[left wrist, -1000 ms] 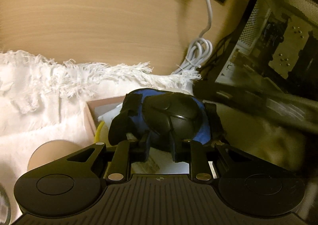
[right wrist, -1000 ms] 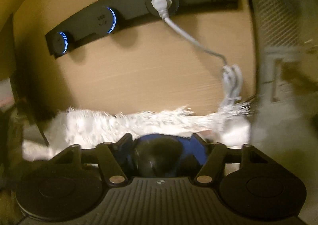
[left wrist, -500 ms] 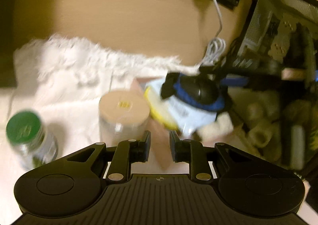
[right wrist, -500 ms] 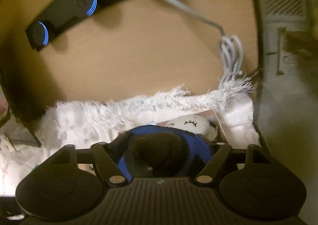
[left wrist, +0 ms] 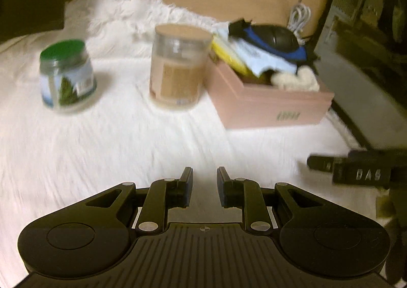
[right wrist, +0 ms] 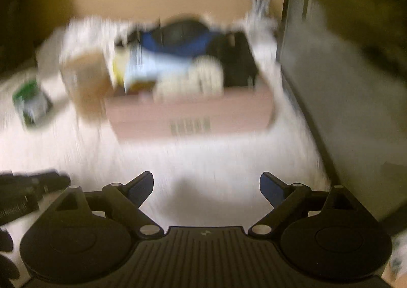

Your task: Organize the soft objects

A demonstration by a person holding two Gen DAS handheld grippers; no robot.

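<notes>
Your blue-and-black soft piece point(left wrist: 276, 40) lies heaped atop the pink box point(left wrist: 267, 107), your left gripper point(left wrist: 204, 177) narrowly parted and empty, your right gripper point(right wrist: 206, 181) opening, empty

Dim warm yellowish light, fisheye-bent edges, right wrist view heavily motion-blurred
</notes>
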